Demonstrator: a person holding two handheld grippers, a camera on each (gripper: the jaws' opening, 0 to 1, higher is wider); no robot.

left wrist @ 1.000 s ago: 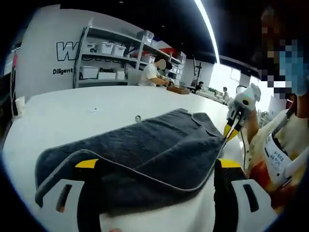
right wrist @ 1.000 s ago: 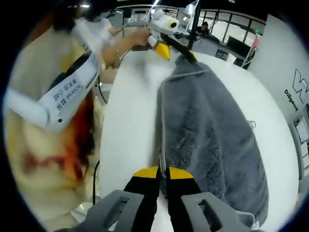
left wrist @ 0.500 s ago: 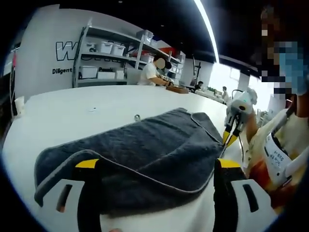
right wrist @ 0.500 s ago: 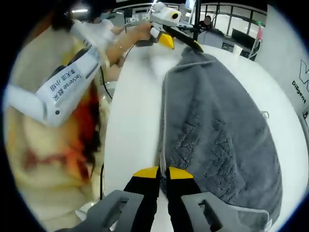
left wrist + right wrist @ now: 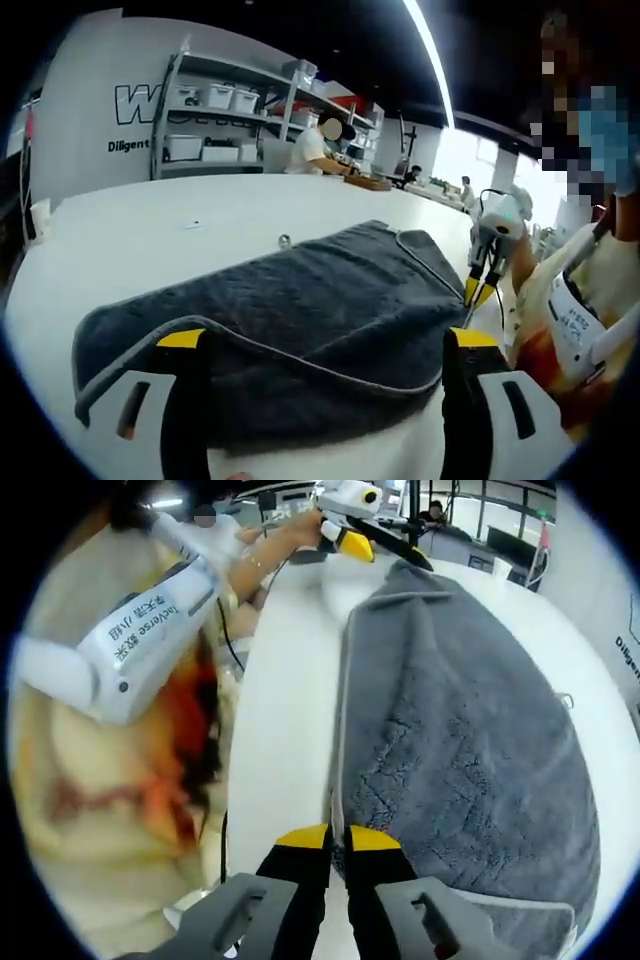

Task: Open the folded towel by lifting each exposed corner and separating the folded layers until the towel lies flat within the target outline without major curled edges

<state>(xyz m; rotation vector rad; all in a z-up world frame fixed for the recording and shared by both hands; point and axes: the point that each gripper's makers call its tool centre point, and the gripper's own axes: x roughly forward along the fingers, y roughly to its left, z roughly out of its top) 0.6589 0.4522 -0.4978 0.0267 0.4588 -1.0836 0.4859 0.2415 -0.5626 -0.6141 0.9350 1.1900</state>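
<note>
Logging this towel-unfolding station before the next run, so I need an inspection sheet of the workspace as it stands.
Surface: white table, bare around the towel.
Job's things: grey towel, folded, piped edge raised near the camera; no target outline seen.
Clutter: small metal item beyond the towel.
Grippers: left gripper open, jaws straddling the towel's raised edge; right gripper shut on the towel's edge.
Cables: dark cable off the table edge.
Surroundings: shelving with bins; people at far benches.

Wall shelving (image 5: 215,125) with bins; seated person (image 5: 315,150); white table (image 5: 160,225).
</note>
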